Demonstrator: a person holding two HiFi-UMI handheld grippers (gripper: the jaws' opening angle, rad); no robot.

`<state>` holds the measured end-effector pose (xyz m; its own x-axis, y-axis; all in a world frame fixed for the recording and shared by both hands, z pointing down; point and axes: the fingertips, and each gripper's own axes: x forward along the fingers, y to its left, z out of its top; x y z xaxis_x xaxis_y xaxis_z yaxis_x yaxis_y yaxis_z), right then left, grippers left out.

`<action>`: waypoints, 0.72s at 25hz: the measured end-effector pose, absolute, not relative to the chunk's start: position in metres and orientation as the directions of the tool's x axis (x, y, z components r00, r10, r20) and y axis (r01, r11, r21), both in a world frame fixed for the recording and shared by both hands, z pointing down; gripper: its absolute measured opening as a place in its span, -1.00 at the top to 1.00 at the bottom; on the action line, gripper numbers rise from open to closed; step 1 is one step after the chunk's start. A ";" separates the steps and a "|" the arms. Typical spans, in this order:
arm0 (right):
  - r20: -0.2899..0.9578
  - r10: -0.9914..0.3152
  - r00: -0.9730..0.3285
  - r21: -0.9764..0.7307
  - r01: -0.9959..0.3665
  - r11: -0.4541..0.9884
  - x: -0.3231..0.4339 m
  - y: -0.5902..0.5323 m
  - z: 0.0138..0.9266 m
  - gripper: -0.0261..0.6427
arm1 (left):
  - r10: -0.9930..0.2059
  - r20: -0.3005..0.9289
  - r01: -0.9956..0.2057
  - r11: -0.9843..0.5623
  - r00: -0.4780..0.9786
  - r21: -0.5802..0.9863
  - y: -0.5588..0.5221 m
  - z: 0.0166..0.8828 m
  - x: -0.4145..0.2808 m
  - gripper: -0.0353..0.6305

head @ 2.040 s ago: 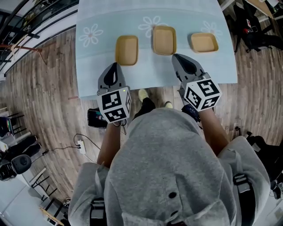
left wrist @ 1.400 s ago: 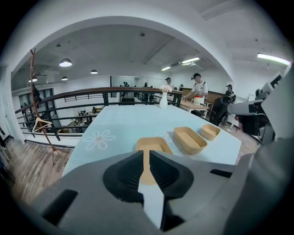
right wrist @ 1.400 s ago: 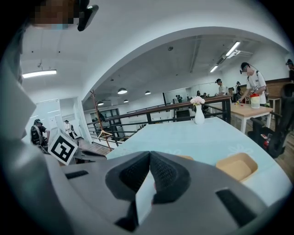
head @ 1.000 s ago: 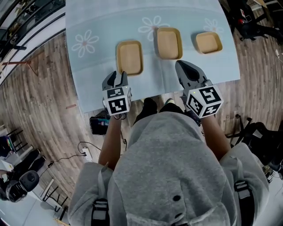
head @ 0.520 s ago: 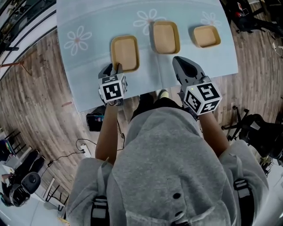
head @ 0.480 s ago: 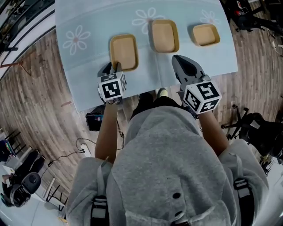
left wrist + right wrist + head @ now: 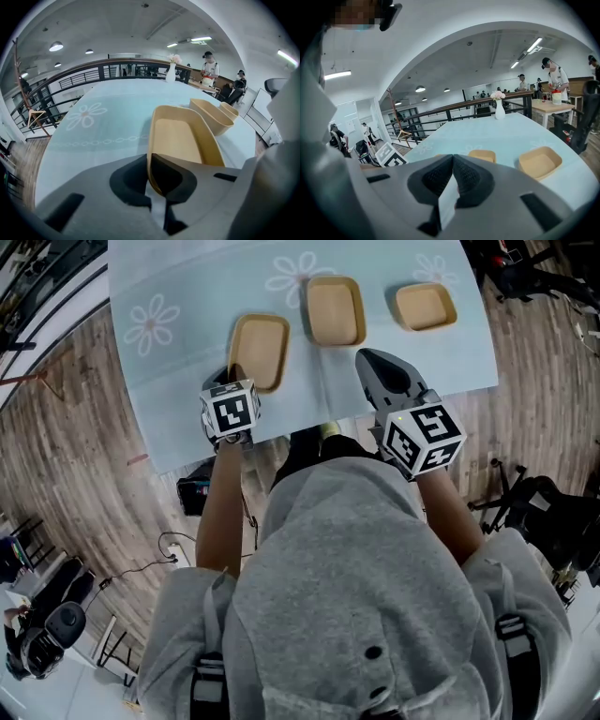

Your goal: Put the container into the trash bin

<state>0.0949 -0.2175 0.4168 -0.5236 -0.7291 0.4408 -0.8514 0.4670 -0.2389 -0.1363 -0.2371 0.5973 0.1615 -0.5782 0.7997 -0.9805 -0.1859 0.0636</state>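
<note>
Three tan containers lie in a row on the pale blue table (image 7: 178, 371). The left container (image 7: 259, 347) (image 7: 180, 138) has its near rim between the jaws of my left gripper (image 7: 233, 378) (image 7: 149, 161), which is shut on that rim and points steeply down. The middle container (image 7: 335, 310) (image 7: 213, 115) and the right container (image 7: 424, 306) (image 7: 539, 162) lie untouched. My right gripper (image 7: 377, 364) (image 7: 452, 159) hovers over the table's near edge, shut, with nothing between its pads. No trash bin shows in any view.
A white vase (image 7: 169, 75) (image 7: 500, 110) stands at the table's far end. A dark object (image 7: 192, 495) lies on the wooden floor under the table's near left edge. A black railing (image 7: 84, 77) runs behind the table, and people stand at the back right.
My left gripper moved forward and down to the left container's near rim, and its jaws closed on it. The right gripper stayed where it was.
</note>
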 end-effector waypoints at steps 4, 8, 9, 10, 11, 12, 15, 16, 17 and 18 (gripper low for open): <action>0.429 -0.725 -0.539 -0.246 -0.842 0.480 0.105 -0.216 0.412 0.84 | -0.575 0.808 -0.988 -0.145 0.129 0.055 -0.231 0.593 -0.139 0.82; 0.418 -0.721 -0.553 -0.249 -0.833 0.495 0.122 -0.213 0.404 0.84 | -0.604 0.793 -0.996 -0.081 0.078 0.037 -0.219 0.575 -0.139 0.82; 0.414 -0.718 -0.560 -0.252 -0.828 0.500 0.125 -0.214 0.402 0.84 | -0.612 0.788 -0.997 -0.066 0.066 0.032 -0.218 0.570 -0.139 0.82; 0.410 -0.713 -0.568 -0.256 -0.822 0.508 0.126 -0.214 0.402 0.84 | -0.620 0.783 -0.998 -0.051 0.054 0.028 -0.216 0.567 -0.139 0.82; 0.408 -0.706 -0.579 -0.260 -0.815 0.518 0.127 -0.214 0.401 0.84 | -0.627 0.778 -0.999 -0.036 0.041 0.024 -0.214 0.563 -0.139 0.82; 0.406 -0.697 -0.591 -0.263 -0.806 0.530 0.127 -0.214 0.401 0.84 | -0.633 0.774 -1.000 -0.020 0.028 0.020 -0.210 0.560 -0.140 0.82; 0.406 -0.666 -0.626 -0.266 -0.778 0.570 0.123 -0.211 0.401 0.84 | -0.643 0.766 -0.999 0.031 -0.010 0.013 -0.196 0.550 -0.144 0.82; 0.405 -0.655 -0.638 -0.267 -0.768 0.582 0.122 -0.210 0.400 0.84 | -0.647 0.763 -0.999 0.049 -0.024 0.010 -0.190 0.546 -0.146 0.82; 0.403 -0.645 -0.650 -0.268 -0.757 0.595 0.120 -0.210 0.399 0.84 | -0.649 0.759 -0.998 0.069 -0.039 0.007 -0.185 0.543 -0.148 0.82; 0.400 -0.632 -0.664 -0.272 -0.745 0.610 0.118 -0.210 0.399 0.84 | -0.651 0.757 -0.996 0.090 -0.057 0.003 -0.179 0.540 -0.151 0.82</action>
<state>0.1177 -0.2096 0.3988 -0.6636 -0.6321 0.4002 -0.7446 0.6098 -0.2715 -0.1513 -0.1793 0.5402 -0.0568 -0.6508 0.7571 -0.9959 0.0902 0.0028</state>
